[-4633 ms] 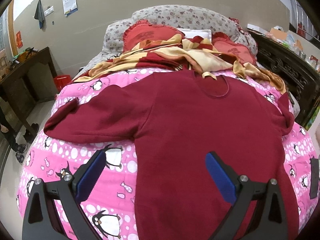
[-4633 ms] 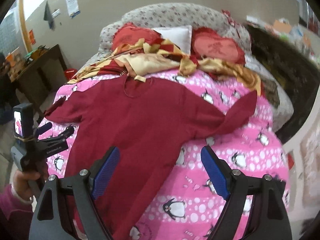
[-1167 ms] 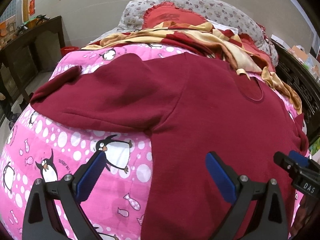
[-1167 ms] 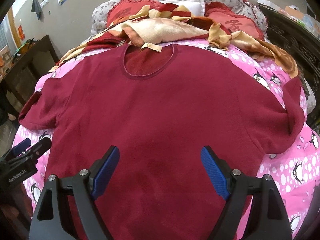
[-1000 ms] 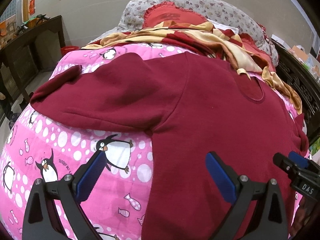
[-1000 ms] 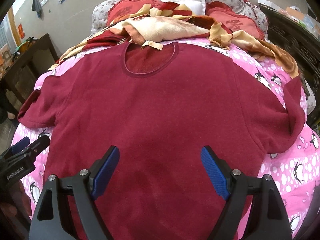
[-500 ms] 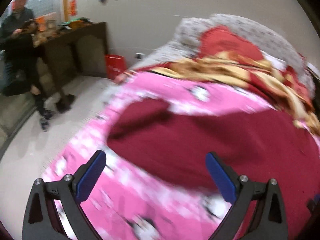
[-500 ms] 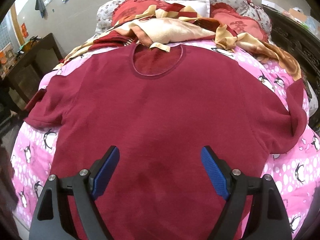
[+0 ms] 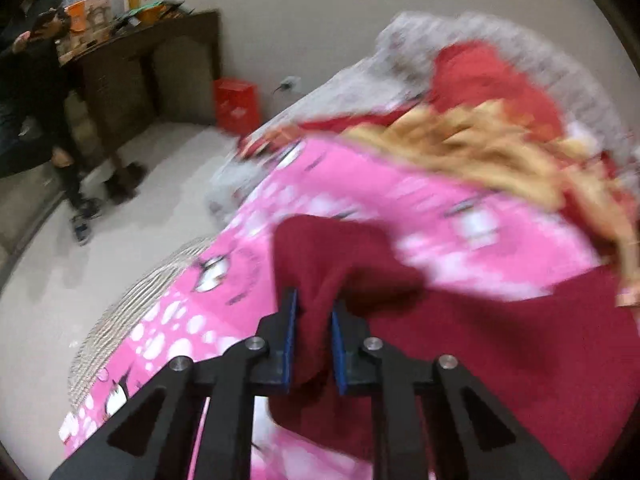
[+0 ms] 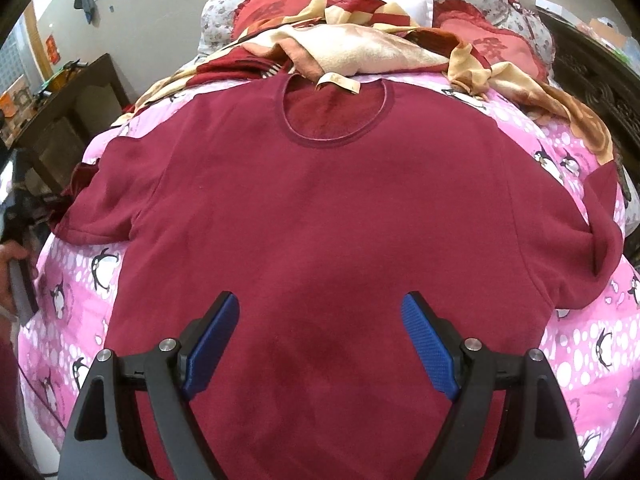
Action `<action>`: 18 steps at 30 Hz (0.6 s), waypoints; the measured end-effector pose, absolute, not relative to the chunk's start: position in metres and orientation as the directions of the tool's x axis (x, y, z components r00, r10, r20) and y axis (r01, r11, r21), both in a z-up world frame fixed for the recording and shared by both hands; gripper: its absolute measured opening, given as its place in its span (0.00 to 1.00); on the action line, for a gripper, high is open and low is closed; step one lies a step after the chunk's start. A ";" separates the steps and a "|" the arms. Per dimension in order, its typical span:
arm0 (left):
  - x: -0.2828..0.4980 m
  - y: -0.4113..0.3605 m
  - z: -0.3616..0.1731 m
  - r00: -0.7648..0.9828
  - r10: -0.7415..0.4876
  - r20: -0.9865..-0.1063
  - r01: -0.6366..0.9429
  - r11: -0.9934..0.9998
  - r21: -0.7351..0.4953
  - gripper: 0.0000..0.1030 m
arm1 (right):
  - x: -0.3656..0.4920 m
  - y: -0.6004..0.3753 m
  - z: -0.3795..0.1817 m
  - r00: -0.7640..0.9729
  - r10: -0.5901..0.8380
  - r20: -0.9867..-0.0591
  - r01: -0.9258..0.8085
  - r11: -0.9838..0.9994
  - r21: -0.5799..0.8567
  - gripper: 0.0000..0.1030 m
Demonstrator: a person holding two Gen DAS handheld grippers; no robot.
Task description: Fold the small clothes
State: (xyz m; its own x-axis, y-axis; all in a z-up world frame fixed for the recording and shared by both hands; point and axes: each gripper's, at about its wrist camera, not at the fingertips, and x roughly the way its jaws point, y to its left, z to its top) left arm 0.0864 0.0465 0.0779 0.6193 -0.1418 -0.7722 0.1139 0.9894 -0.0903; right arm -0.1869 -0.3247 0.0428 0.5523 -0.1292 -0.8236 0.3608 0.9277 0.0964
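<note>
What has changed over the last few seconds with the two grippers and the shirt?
The left gripper swung out to the maroon shirt's sleeve; its jaws have just closed on the cuff. The right gripper stayed open over the shirt's lower body; the shirt otherwise lies flat.

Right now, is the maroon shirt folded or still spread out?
Spread: the maroon shirt lies flat on the pink quilt, front up. Only its sleeve end is pinched in the left gripper.

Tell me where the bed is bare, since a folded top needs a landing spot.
Bare penguin quilt shows only in strips: right of the maroon top below its sleeve, and left beside the other sleeve. The head end is crowded with a rumpled blanket and pillows.
</note>
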 end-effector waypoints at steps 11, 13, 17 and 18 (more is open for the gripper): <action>-0.032 -0.128 0.153 0.442 -0.640 -0.629 0.575 0.740 -0.348 0.15 | -0.212 -0.379 0.065 0.595 -0.199 -0.779 0.481 0.864 0.147 0.75; -0.047 -0.164 0.127 0.377 -0.667 -0.643 0.600 0.704 -0.380 0.20 | -0.219 -0.390 0.067 0.592 -0.214 -0.777 0.508 0.847 0.153 0.75; -0.072 -0.220 0.061 0.198 -0.642 -0.741 0.675 0.637 -0.372 0.38 | -0.232 -0.409 0.067 0.567 -0.234 -0.790 0.548 0.823 0.150 0.75; -0.075 -0.223 0.050 0.178 -0.611 -0.771 0.682 0.642 -0.351 0.39 | -0.235 -0.411 0.068 0.567 -0.242 -0.787 0.548 0.825 0.141 0.75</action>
